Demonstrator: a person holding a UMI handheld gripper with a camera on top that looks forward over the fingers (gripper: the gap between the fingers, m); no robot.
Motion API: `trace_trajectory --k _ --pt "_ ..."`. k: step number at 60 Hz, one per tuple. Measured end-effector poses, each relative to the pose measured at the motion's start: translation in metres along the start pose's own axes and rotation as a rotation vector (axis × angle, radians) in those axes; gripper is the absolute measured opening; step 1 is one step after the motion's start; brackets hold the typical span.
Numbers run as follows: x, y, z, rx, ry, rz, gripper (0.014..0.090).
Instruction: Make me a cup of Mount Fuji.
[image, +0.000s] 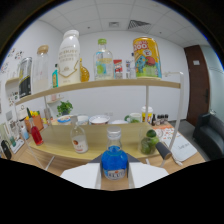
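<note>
Fingers (114, 176) flanking blue bottle (114, 161) – grip unclear, base hidden

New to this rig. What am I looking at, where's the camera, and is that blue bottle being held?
There is no robot arm: a person carries a handheld two-finger gripper, and the one picture comes from a wide-angle camera riding on it, looking forward along the fingers. The pale shapes low in the view are those fingers. A blue bottle with a clear cap stands between them; whether both press on it cannot be told. Beyond it, a wooden counter carries a small clear bottle, a green jar and bowls. The upper shelf holds a tall white bottle, a clear green-capped bottle and a yellow can.
</note>
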Motion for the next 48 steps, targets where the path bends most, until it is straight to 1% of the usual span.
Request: trace_trajectory --k 7,11,16,32,39,48 --pt "-0.008 0.045 -0.017 -0.063 0.017 -0.014 0.0359" --pt "-0.011 0.067 -0.021 -0.097 0.036 -0.084 0.0359" --pt "-0.012 0.081 -0.022 -0.119 0.066 -0.213 0.0359" --pt "0.000 0.071 -0.009 -0.119 0.181 -0.891 0.0358" --pt "-0.001 0.069 -0.003 -0.133 0.208 -1.226 0.0357" --pt "-0.012 0.069 0.004 -0.128 0.202 -1.645 0.0357"
